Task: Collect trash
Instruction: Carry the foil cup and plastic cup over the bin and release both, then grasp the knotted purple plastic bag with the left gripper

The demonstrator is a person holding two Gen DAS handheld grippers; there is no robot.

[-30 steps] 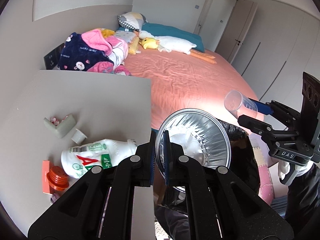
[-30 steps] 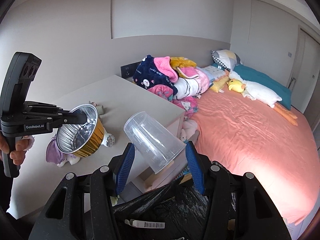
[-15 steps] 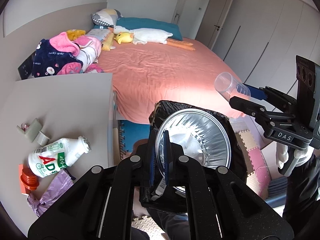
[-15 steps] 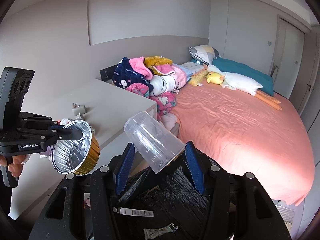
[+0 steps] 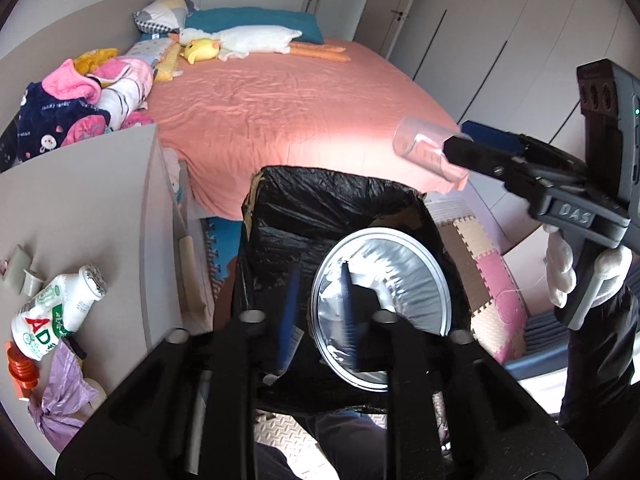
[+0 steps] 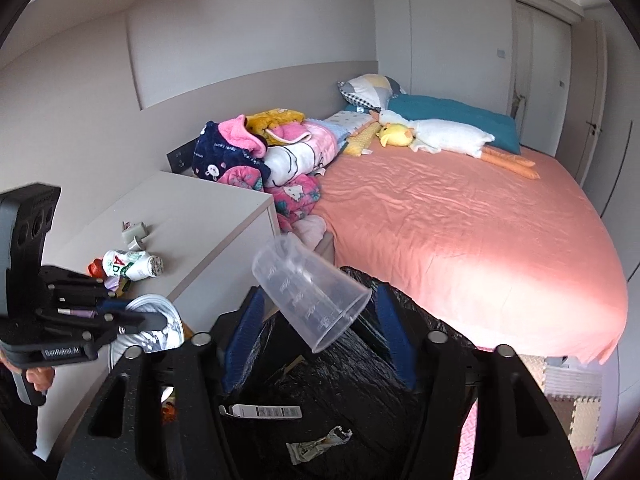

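Note:
A bin lined with a black bag (image 5: 332,196) stands on the floor between the bed and the white cabinet. My left gripper (image 5: 320,276) hangs over it, its jaws opening. The rim of a foil bowl (image 5: 392,300) lies loose between the pads. My right gripper (image 6: 318,300) is also over the bin (image 6: 360,380) with its jaws opening. A clear plastic cup (image 6: 308,292) sits tilted between the pads, mouth down, and neither pad presses on it. The left wrist view shows the cup (image 5: 428,152) at that gripper's tips. The left gripper (image 6: 132,320) and foil bowl (image 6: 156,328) also appear at lower left of the right wrist view.
On the white cabinet top (image 5: 100,208) lie a white drink bottle (image 5: 56,312), an orange cap (image 5: 22,364), a purple bag (image 5: 60,384) and small grey bits (image 5: 18,264). The pink bed (image 5: 280,112) lies beyond. Foam mats (image 5: 492,272) cover the floor. A paper scrap (image 6: 320,442) lies in the bin.
Both grippers swung from above the cabinet to over the bin. The left jaws, shut on the foil bowl's rim, have parted. The right jaws have widened off the clear cup.

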